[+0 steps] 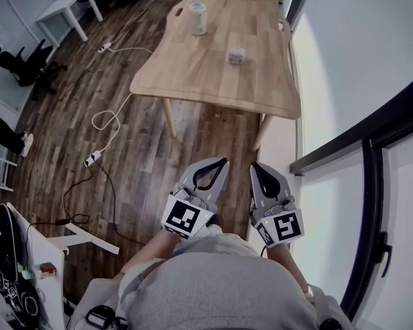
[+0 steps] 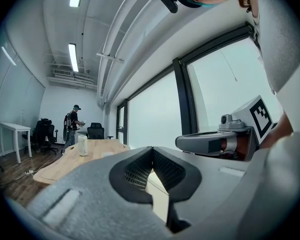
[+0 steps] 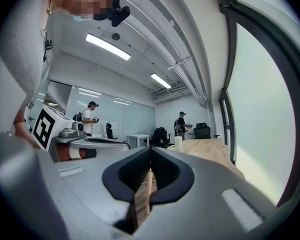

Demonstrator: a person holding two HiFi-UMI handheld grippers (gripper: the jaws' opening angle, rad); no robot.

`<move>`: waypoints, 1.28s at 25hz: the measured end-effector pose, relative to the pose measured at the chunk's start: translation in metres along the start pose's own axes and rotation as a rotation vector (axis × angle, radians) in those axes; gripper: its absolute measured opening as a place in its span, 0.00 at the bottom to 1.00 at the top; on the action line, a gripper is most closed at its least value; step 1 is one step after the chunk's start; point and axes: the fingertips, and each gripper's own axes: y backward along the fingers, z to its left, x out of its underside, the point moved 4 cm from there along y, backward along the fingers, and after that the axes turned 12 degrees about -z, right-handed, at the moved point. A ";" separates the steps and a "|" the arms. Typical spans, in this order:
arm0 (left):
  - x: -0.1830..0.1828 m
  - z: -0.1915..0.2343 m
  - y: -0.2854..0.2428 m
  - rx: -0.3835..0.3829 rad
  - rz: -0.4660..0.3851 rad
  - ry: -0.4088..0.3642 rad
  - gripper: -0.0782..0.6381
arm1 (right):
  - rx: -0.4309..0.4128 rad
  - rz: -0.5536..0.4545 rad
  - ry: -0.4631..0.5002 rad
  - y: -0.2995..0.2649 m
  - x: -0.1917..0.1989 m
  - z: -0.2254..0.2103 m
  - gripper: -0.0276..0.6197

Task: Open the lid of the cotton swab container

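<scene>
Close to body: L gripper (image 1: 224, 161) & R gripper (image 1: 255, 165), both pressed shut, empty. Well ahead of both, cotton swab container (image 1: 198, 18) upright on table (image 1: 213, 88).

The pale, cylindrical cotton swab container (image 1: 198, 18) stood upright on the far half of the light wooden table (image 1: 193, 71). Its top appeared closed; finer detail was indistinct.

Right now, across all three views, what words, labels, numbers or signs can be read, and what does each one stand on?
No text can be read in any view.
Any label on the cylindrical container on the wooden table: too small to read.
Markers on the left tongs and right tongs: black-and-white square patterns only, no letters.
White print on the black object at lower left: too blurred to read.
</scene>
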 end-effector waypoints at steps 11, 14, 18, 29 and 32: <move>0.002 0.009 -0.014 -0.012 -0.010 0.004 0.10 | -0.030 -0.008 -0.007 -0.014 0.003 -0.004 0.04; 0.004 0.007 -0.017 -0.017 -0.007 0.000 0.10 | -0.028 -0.007 -0.014 -0.014 0.004 -0.008 0.04; 0.005 0.010 -0.019 -0.026 0.003 -0.008 0.10 | -0.026 0.005 -0.023 -0.018 0.007 -0.013 0.04; 0.017 0.035 -0.044 -0.018 0.029 0.002 0.10 | -0.026 0.061 0.022 -0.052 0.016 -0.032 0.04; 0.020 0.048 -0.056 -0.015 0.035 0.003 0.10 | -0.020 0.073 0.027 -0.067 0.021 -0.042 0.04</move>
